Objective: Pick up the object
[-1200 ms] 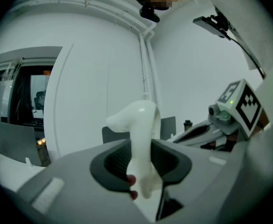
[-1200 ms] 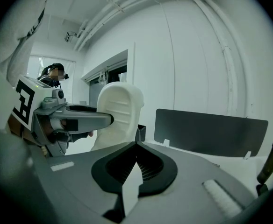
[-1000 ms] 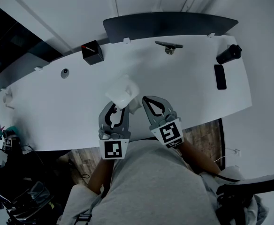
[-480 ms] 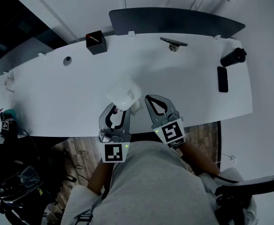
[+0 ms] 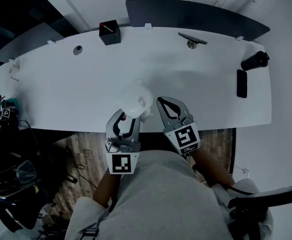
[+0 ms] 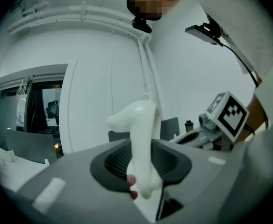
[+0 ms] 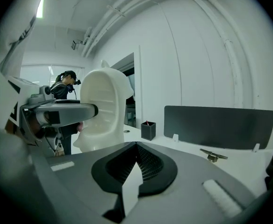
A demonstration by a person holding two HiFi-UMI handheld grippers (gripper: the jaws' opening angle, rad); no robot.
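The pick-up looks done: the left claw [image 6: 141, 171] grips the white plastic piece [image 6: 139, 129], held above the tabletop's [image 5: 196, 89] near edge. The right claw [image 7: 135, 160], just right of it, is closed and empty. Next calls for a steady hold.

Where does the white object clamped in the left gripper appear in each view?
Head view: the white object is near the picture's centre.
Left gripper view: centre, upright between the jaws.
Right gripper view: left of centre, beyond the jaws.
Shared landmark: the dark panel, clear in the head and right gripper views.
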